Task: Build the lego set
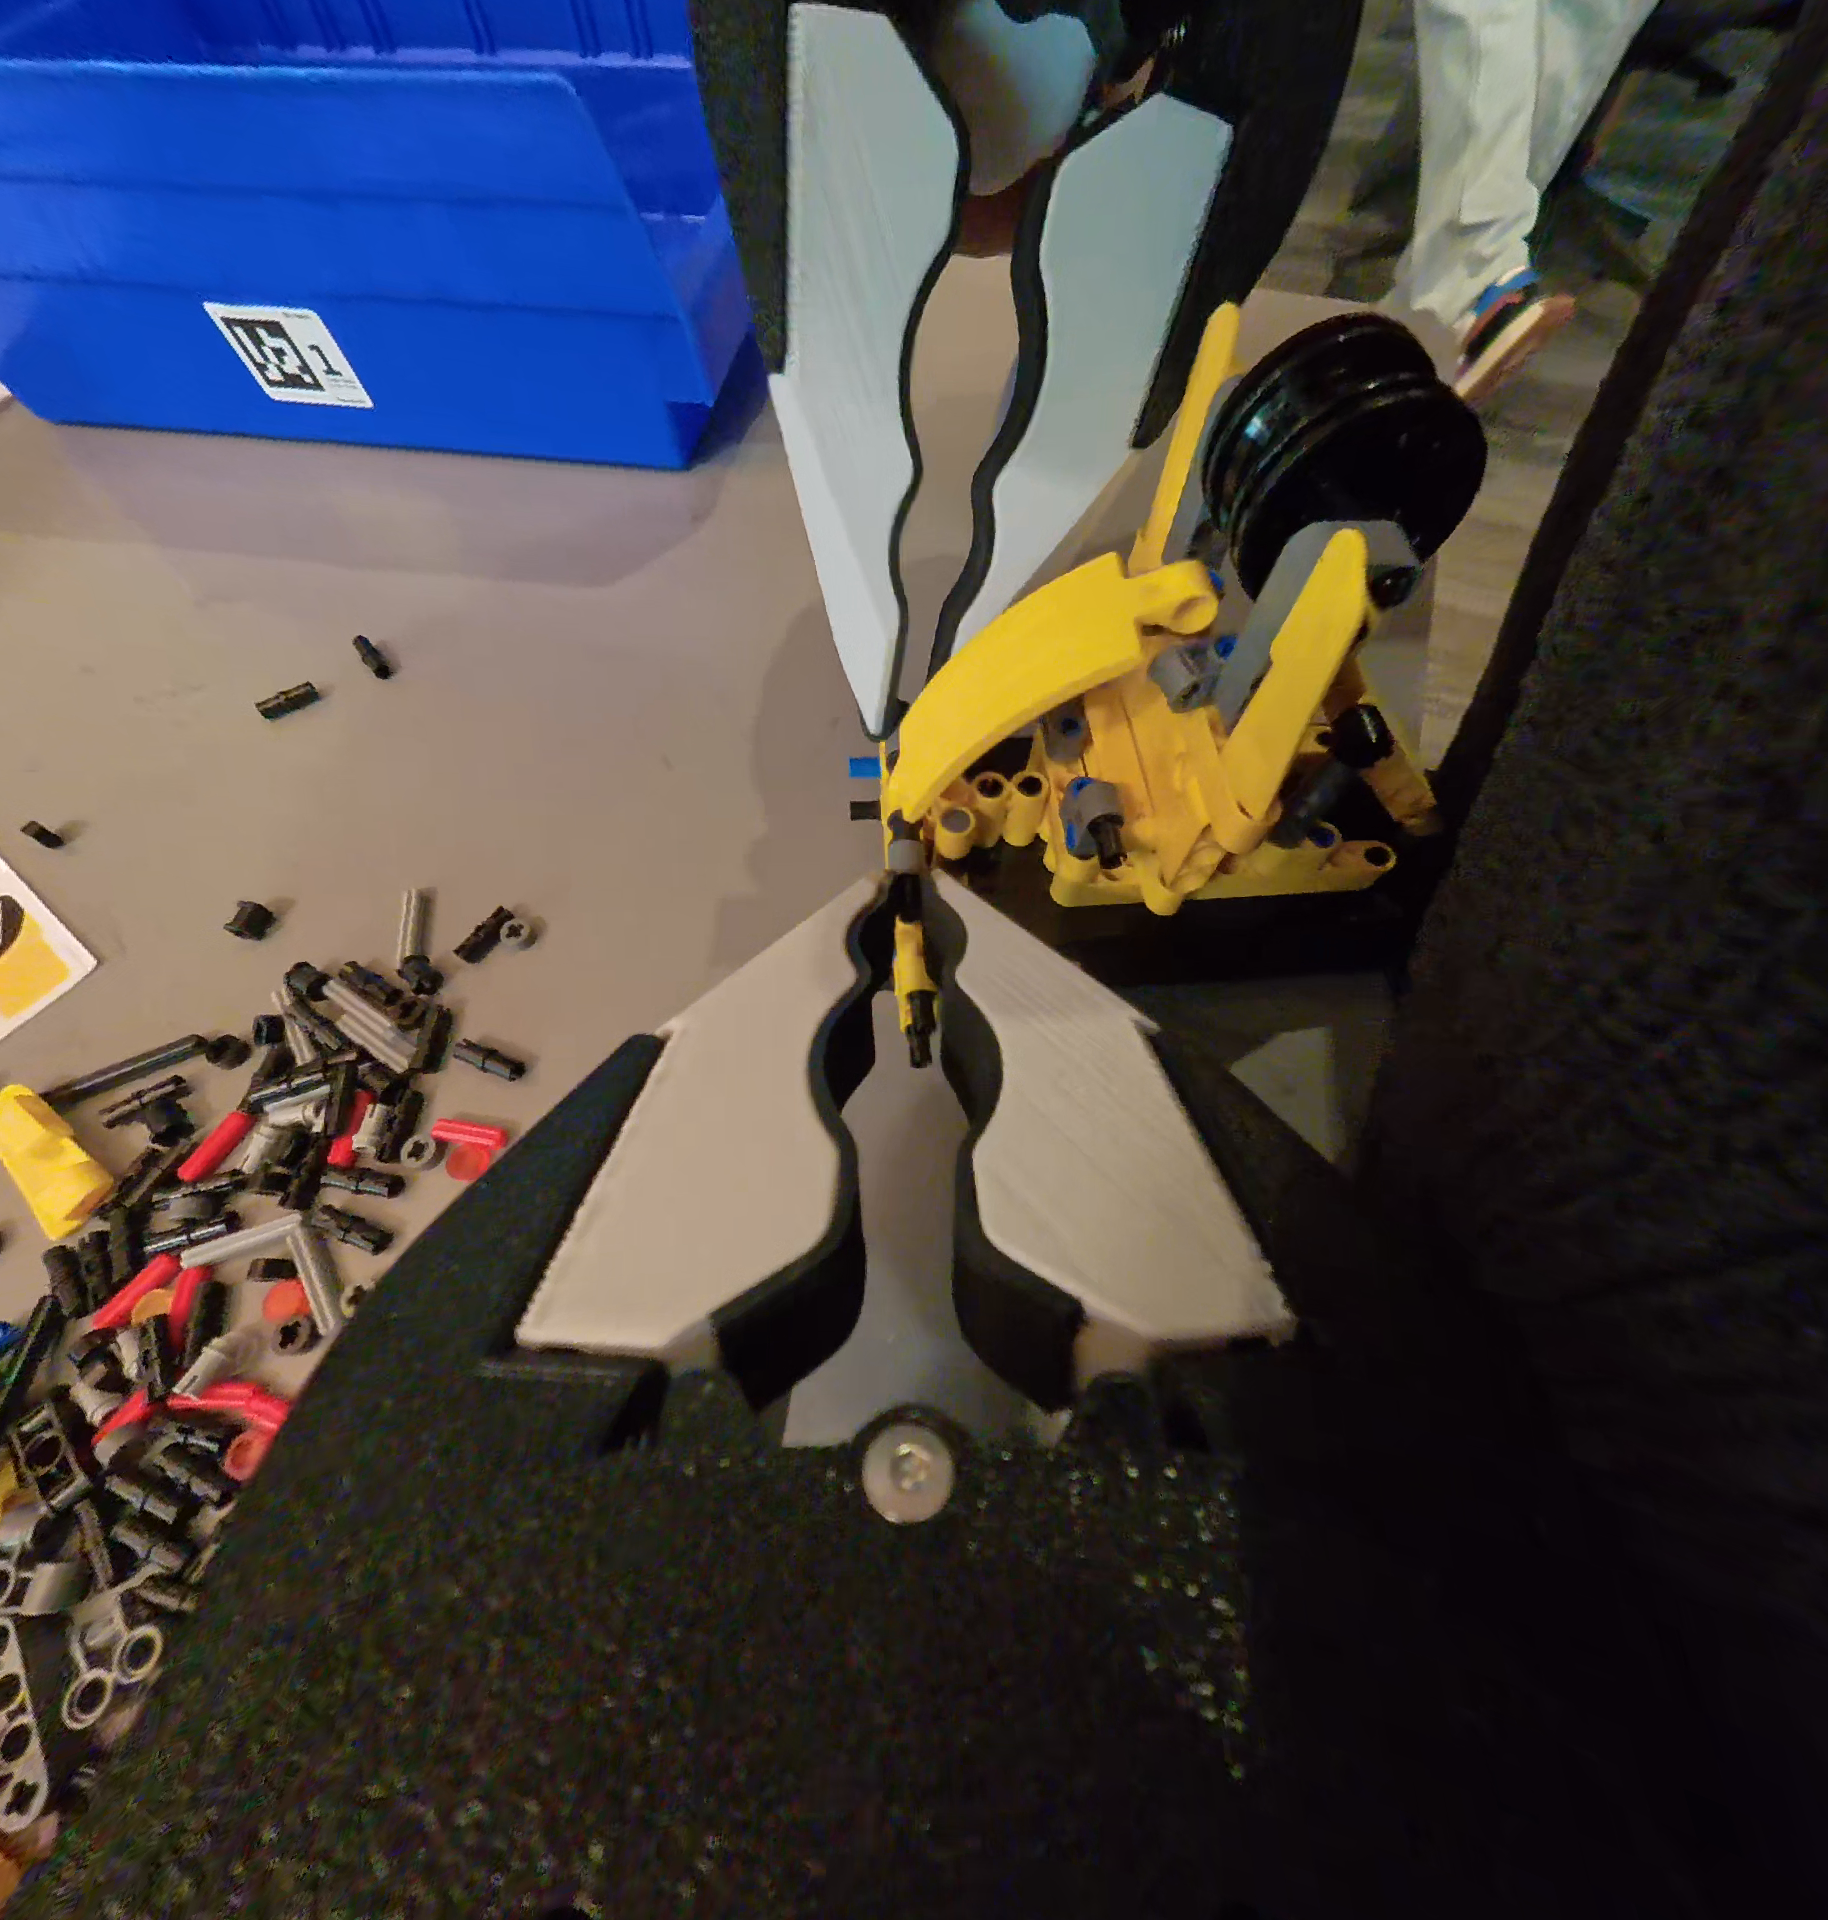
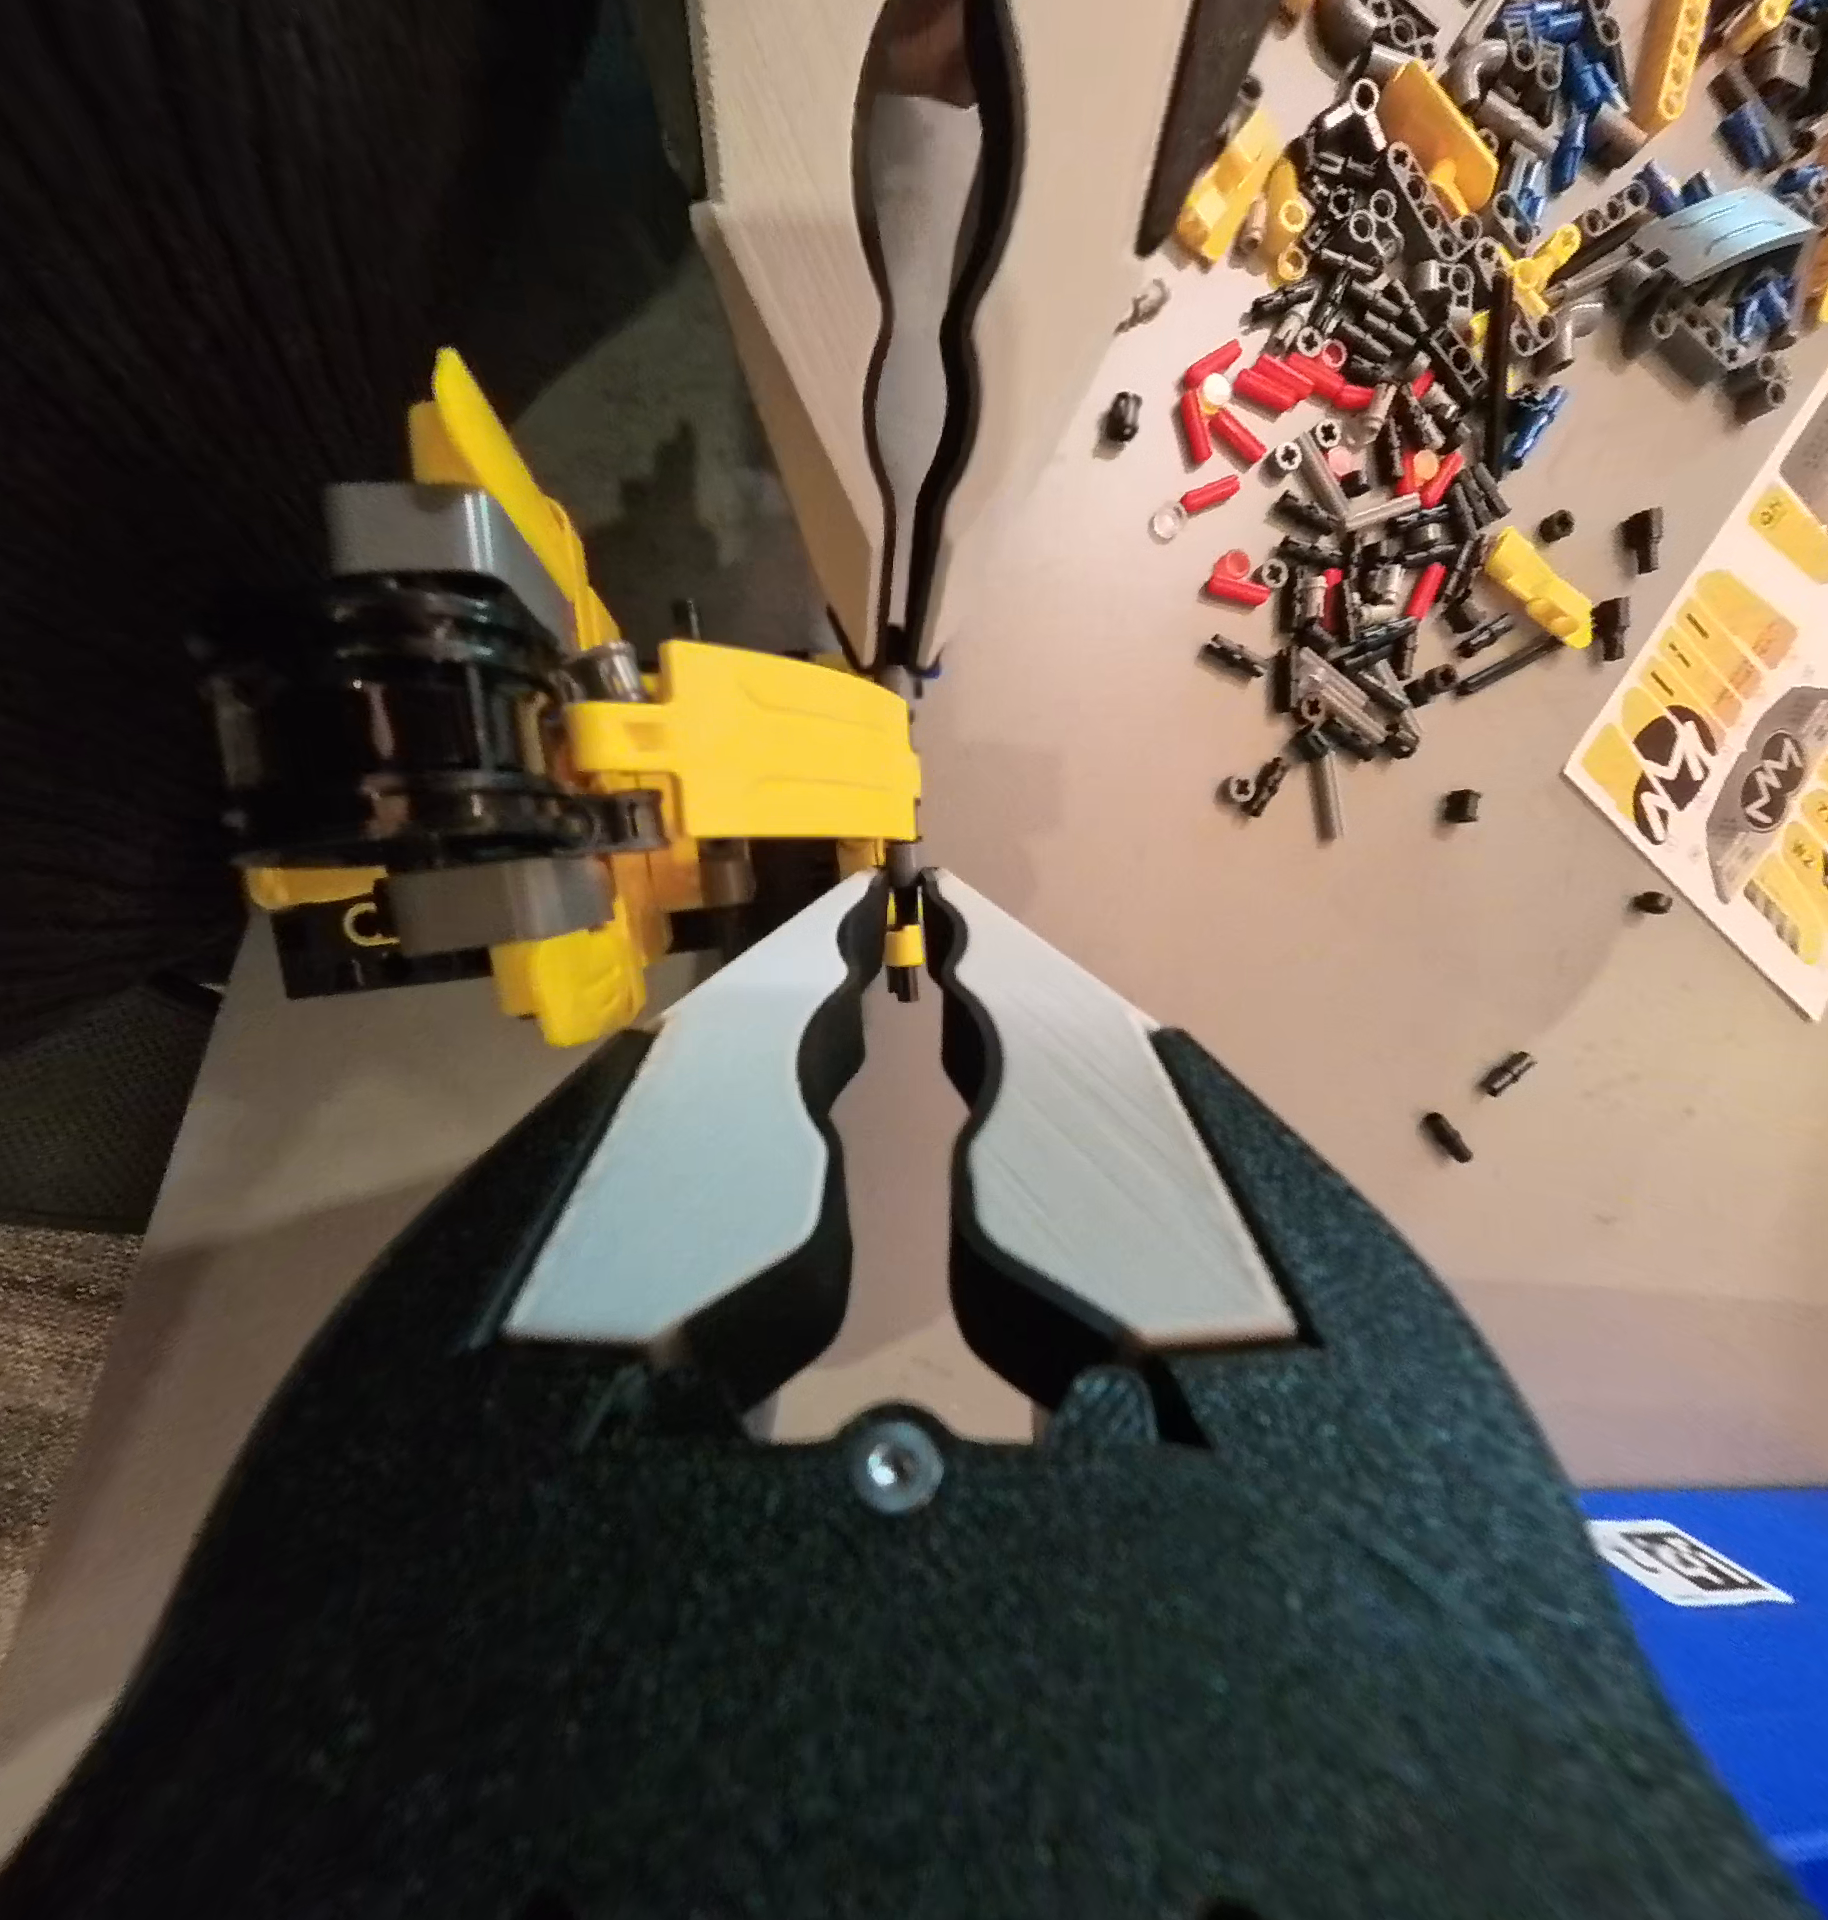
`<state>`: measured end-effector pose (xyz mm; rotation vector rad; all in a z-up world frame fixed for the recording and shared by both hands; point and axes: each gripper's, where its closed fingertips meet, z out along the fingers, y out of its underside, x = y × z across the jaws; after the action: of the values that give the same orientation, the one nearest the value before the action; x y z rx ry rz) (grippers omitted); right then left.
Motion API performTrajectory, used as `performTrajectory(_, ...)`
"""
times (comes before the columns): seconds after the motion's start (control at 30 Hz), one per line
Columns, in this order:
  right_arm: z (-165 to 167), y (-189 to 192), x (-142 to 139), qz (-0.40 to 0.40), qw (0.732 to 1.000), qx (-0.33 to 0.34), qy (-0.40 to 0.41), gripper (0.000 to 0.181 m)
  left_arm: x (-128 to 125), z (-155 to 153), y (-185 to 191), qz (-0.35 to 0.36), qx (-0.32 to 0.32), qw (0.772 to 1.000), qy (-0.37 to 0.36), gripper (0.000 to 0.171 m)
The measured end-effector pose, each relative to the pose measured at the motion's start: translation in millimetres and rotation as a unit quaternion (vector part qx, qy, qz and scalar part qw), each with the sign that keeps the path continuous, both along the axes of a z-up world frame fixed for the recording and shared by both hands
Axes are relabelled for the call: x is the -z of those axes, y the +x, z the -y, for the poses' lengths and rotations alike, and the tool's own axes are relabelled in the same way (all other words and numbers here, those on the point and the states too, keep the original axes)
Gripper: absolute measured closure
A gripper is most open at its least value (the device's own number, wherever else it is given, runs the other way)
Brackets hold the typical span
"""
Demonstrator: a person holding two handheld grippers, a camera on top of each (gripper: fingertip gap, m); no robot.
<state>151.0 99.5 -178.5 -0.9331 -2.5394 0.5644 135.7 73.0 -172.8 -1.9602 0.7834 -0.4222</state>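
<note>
A yellow brick-built model [image 1: 1149,769] with a black wheel [image 1: 1346,436] stands on a black base at the grey table's edge. My left gripper [image 1: 905,896] is shut on a thin yellow and black pin piece [image 1: 910,977] that sticks out from the model's curved yellow panel. In the right wrist view my right gripper [image 2: 902,883] is shut on a yellow and black pin piece [image 2: 902,940] at the edge of the model [image 2: 785,748], beside its wheel [image 2: 390,727]. Each view shows the other gripper's closed tips on the far side of the panel, the right gripper [image 1: 889,727] and the left gripper [image 2: 897,655].
A blue bin [image 1: 370,208] with a tag stands behind; it also shows in the right wrist view [image 2: 1772,1662]. Piles of loose black, red, grey and yellow parts [image 1: 214,1195] [image 2: 1409,416] lie on the table by a sticker sheet [image 2: 1741,779]. Dark cloth [image 1: 1668,935] borders the model. A person's legs [image 1: 1492,156] stand beyond.
</note>
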Motion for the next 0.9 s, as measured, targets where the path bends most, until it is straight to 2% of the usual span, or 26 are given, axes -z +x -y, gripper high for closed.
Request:
performTrajectory(0.57,0.1,-0.4,1.0,0.017,1.0,0.005,-0.013,0.175,3.9,0.0,-0.5,-0.012,0.007,1.0,0.003,0.168)
performTrajectory(0.9,2.5,-0.2,5.2,0.018,0.999,0.018,-0.021,0.175,9.4,3.1,0.1,-0.055,0.029,0.998,0.013,0.169)
